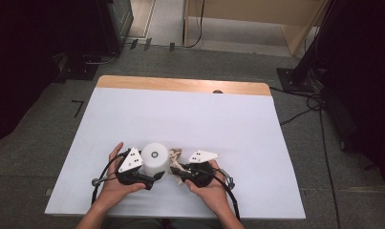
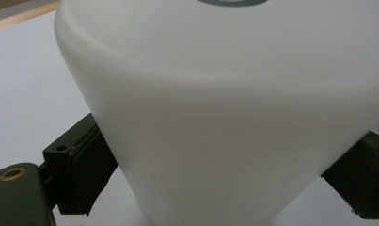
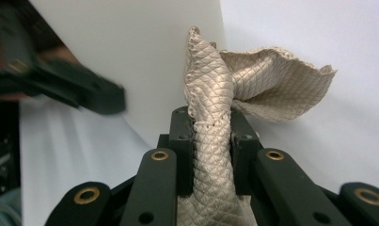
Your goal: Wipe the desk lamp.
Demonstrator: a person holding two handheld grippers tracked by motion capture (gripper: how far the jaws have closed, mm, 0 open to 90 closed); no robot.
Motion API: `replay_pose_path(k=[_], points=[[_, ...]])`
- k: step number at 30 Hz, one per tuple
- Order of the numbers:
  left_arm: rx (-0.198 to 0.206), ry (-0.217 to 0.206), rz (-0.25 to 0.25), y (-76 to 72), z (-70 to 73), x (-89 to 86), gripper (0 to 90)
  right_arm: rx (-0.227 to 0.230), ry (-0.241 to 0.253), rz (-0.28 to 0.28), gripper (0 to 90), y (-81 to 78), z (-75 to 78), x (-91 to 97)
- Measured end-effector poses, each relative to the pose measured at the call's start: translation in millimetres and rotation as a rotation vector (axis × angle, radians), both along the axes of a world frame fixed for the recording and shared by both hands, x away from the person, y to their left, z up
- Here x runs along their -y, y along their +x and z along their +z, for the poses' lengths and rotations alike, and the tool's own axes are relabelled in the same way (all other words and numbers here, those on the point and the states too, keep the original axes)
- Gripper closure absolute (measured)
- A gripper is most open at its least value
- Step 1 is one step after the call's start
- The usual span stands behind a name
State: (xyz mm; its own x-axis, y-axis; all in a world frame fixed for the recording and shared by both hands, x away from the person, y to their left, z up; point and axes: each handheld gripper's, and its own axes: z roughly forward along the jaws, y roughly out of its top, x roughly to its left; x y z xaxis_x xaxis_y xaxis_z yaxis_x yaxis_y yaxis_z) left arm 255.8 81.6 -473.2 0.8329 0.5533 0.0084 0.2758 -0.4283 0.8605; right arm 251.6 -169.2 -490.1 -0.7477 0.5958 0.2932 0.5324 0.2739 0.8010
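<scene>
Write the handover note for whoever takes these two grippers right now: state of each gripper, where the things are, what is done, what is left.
Left gripper: jaws on either side of the white cylinder, which stands upright on the white table cover; they look closed on its lower part.
Right gripper: shut on the beige quilted cloth, bunched between the pads, its free end flaring up beside the cylinder.
Done: cylinder steadied, cloth picked up and brought to the cylinder's right side.
Left, as a guess: wipe the cylinder with the cloth while the left gripper holds it. No wiped area can be told.
</scene>
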Motion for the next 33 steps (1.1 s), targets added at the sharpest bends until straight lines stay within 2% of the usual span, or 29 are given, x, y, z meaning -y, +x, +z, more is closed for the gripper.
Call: replay_pose_path(k=[3,7,10,16,19,21,24,27,28,29,30,32,33], points=[[0.011,-0.006,0.007,-1.8,1.5,-0.9,4.8,-0.002,0.012,-0.006,76.3,1.8,3.1,4.4],[-0.002,-0.042,0.039,-4.5,6.3,-1.9,1.2,0.0,0.035,-0.036,76.3,4.3,7.7,14.9],[-0.003,-0.047,0.064,-9.6,10.5,1.2,0.6,-0.001,0.04,-0.059,76.3,7.4,8.4,22.8],[0.018,0.002,0.192,-15.1,16.8,19.8,0.7,-0.003,0.033,-0.076,76.3,11.0,7.0,28.0],[0.043,0.034,0.23,-16.3,17.6,26.0,5.1,-0.001,0.014,-0.076,76.3,9.6,5.3,28.3],[0.03,0.025,0.229,-14.8,18.2,25.0,7.4,0.002,0.013,-0.079,76.3,8.7,5.2,29.7],[0.031,0.018,0.206,-13.1,18.9,22.5,7.8,0.003,0.018,-0.093,76.3,7.2,5.4,32.8],[0.046,0.011,0.134,-10.0,19.4,19.8,8.3,-0.003,0.027,-0.093,76.3,5.4,5.5,34.6],[0.046,0.005,0.088,-8.3,19.8,18.5,8.3,-0.004,0.028,-0.087,76.3,4.7,5.4,34.7],[0.039,-0.02,0.038,-6.4,20.4,17.0,8.3,-0.004,0.033,-0.08,76.3,4.0,4.9,34.3],[0.034,-0.061,-0.036,-3.3,21.7,14.0,8.4,-0.012,0.036,-0.066,76.3,2.9,4.5,33.6],[0.029,-0.111,-0.128,0.6,23.1,11.1,8.4,-0.016,0.041,-0.04,76.4,0.1,4.3,31.3],[0.025,-0.108,-0.162,3.0,24.1,10.6,8.4,-0.011,0.042,-0.026,76.4,-1.2,4.4,30.1]])
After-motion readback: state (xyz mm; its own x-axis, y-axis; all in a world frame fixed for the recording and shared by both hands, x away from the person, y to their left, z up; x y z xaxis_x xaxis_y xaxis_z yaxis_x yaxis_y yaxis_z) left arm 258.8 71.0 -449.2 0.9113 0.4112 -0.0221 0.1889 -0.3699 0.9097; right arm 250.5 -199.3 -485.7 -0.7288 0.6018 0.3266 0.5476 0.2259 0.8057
